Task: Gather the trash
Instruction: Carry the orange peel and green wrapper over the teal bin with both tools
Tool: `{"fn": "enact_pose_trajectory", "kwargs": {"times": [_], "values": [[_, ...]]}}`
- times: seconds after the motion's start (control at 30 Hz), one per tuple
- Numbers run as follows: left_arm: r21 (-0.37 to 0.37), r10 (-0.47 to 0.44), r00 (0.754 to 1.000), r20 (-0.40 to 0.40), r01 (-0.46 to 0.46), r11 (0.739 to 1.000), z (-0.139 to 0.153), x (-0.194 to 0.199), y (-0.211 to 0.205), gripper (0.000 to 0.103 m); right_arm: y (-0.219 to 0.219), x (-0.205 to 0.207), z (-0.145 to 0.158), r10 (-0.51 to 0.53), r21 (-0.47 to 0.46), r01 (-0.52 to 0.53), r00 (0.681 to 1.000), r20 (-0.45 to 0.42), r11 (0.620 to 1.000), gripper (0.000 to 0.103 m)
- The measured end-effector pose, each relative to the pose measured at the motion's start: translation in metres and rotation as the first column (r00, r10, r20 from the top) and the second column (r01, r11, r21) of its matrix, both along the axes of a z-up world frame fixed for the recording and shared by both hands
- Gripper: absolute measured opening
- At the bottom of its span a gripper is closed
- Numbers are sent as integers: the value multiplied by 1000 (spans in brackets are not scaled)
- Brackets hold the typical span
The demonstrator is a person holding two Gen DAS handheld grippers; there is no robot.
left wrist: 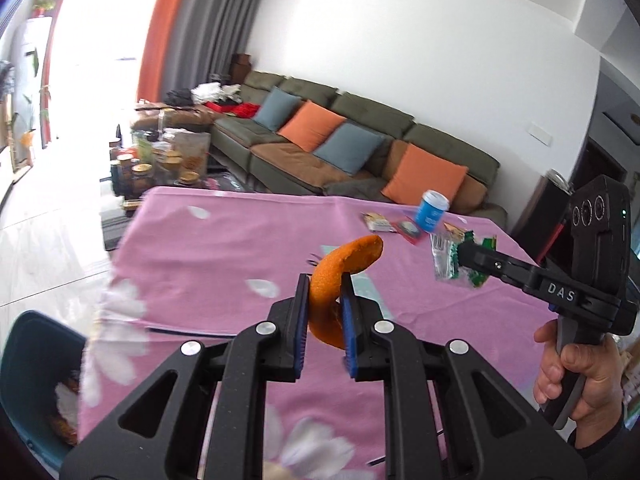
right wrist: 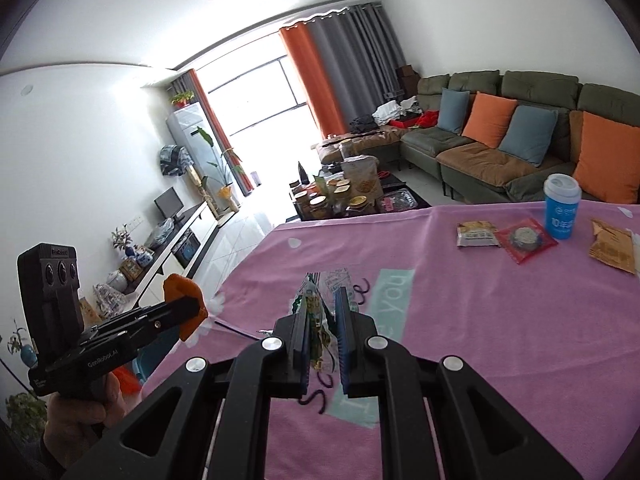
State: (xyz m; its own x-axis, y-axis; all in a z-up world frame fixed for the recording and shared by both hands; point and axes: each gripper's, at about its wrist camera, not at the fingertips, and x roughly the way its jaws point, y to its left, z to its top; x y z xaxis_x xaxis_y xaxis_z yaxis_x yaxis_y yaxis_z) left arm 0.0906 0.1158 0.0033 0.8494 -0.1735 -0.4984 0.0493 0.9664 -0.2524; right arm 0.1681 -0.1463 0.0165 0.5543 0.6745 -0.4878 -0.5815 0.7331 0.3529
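Observation:
My left gripper [left wrist: 325, 292] is shut on a curled orange peel [left wrist: 344, 264] and holds it above the pink tablecloth [left wrist: 224, 240]. It also shows in the right wrist view [right wrist: 196, 304] at the left, with the peel [right wrist: 180, 286] in it. My right gripper [right wrist: 323, 308] is shut on a clear and green plastic wrapper [right wrist: 316, 320], held above the table. In the left wrist view the right gripper [left wrist: 462, 254] holds that wrapper [left wrist: 444, 258] at the right. A teal trash bin [left wrist: 32, 368] with scraps inside stands below the table's left edge.
On the table's far side lie a blue paper cup [right wrist: 562, 206], a yellow snack packet [right wrist: 476, 234], a red packet [right wrist: 524, 238] and a brown packet [right wrist: 612, 250]. A green sofa [right wrist: 520, 136] stands behind. A low table with jars [right wrist: 344, 196] is beyond the table.

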Motion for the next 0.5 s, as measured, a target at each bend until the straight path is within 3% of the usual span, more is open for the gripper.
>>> {"fn": "enact_pose_trajectory", "kwargs": {"times": [0.23, 0.5], "values": [[2, 164, 986, 17, -164, 986, 10, -59, 64, 15, 65, -22, 9, 158, -5, -158, 987, 14, 987, 10], [12, 348, 937, 29, -348, 937, 19, -128, 139, 15, 138, -44, 13, 322, -36, -321, 947, 17, 946, 10]]}}
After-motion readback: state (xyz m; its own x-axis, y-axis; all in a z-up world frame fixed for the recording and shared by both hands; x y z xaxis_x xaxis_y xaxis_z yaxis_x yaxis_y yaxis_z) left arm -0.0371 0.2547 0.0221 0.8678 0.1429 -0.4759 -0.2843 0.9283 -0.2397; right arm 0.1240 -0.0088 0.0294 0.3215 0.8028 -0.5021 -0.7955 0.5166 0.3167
